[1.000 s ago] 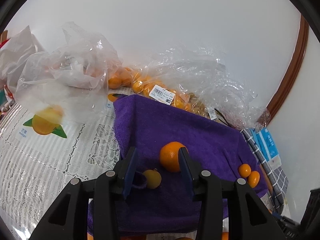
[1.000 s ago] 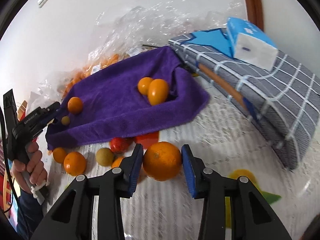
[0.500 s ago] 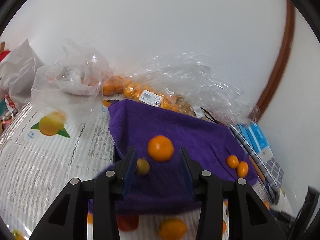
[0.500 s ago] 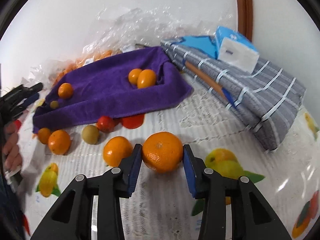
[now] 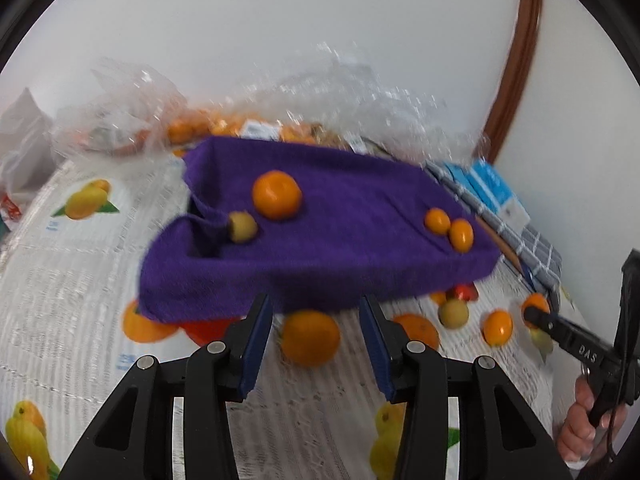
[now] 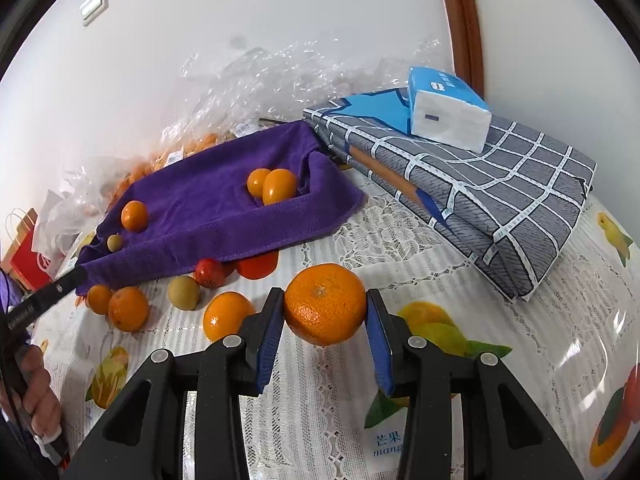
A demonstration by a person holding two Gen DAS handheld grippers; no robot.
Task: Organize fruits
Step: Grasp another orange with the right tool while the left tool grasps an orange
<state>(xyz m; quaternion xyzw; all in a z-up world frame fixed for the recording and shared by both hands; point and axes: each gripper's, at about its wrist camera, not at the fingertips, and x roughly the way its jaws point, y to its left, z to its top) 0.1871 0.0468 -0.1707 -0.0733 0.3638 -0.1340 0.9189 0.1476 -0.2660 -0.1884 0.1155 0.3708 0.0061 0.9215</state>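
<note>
A purple towel (image 5: 320,240) (image 6: 216,208) lies against the wall. On it rest an orange (image 5: 277,195), a small greenish fruit (image 5: 242,227) and two kumquats (image 5: 448,228). My left gripper (image 5: 316,340) hovers in front of the towel with its jaws opening. A loose orange (image 5: 310,338) on the table shows between its fingers, and the pads do not touch it. My right gripper (image 6: 325,322) is shut on a large orange (image 6: 324,304), held just above the tablecloth. Several loose fruits (image 6: 184,292) lie along the towel's front edge.
Clear plastic bags of oranges (image 5: 224,124) crowd the wall behind the towel. A folded grey checked cloth (image 6: 500,200) with a tissue pack (image 6: 448,114) on it lies at the right. A red paper bag (image 6: 28,260) stands at the far left. The lace tablecloth (image 6: 400,240) covers the table.
My left gripper has drawn back from the orange on the towel to the loose fruit in front of it. The right gripper has kept its hold on the large orange and shifted slightly.
</note>
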